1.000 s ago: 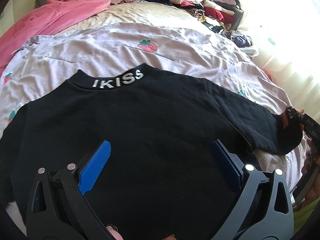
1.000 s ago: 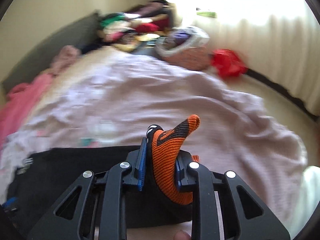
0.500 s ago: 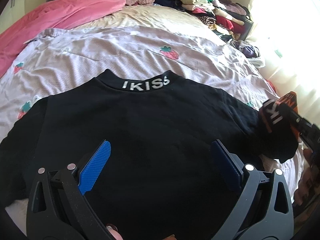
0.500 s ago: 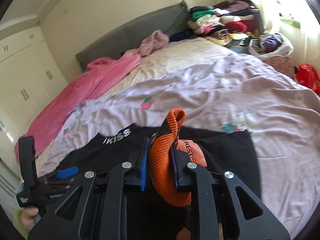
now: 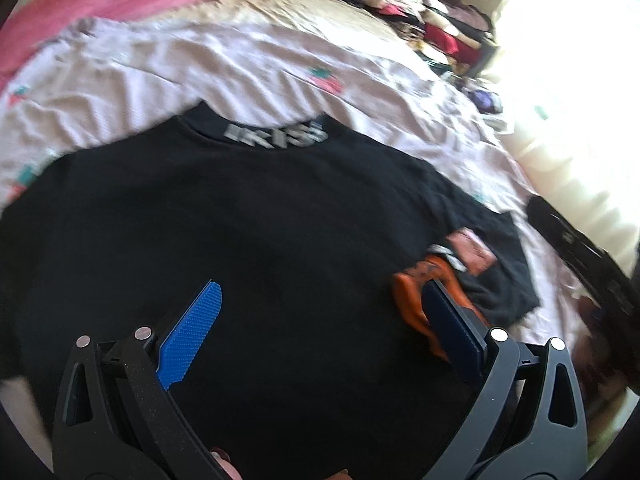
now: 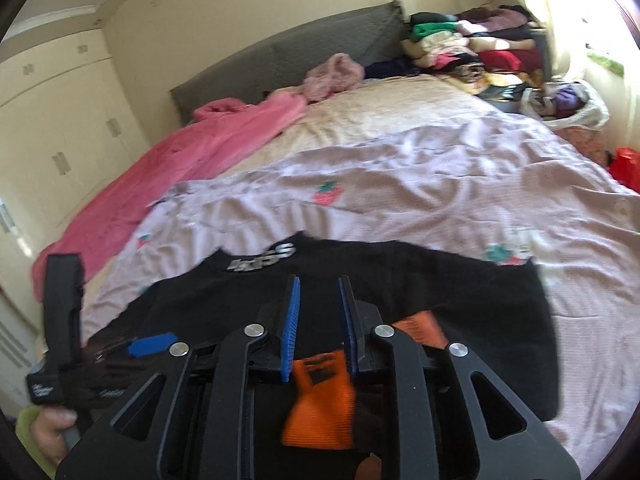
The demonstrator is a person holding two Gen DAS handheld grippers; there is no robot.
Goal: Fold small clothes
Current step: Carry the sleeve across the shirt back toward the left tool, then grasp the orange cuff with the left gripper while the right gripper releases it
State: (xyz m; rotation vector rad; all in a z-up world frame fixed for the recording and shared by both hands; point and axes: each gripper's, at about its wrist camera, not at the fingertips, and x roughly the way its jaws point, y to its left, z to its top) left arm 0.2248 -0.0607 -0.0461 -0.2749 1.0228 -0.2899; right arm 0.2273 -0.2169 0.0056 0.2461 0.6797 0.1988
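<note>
Sweatshirt (image 6: 460,292) flat on strawberry-print sheet (image 6: 400,200); grey headboard (image 6: 288,52) behind.

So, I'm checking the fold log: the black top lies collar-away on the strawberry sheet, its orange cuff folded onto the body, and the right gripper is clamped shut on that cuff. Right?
Not quite. The right wrist view shows the right gripper with its jaws apart; they have just been opening, and the orange cuff lies loose below them on the black top. The rest stands.
</note>
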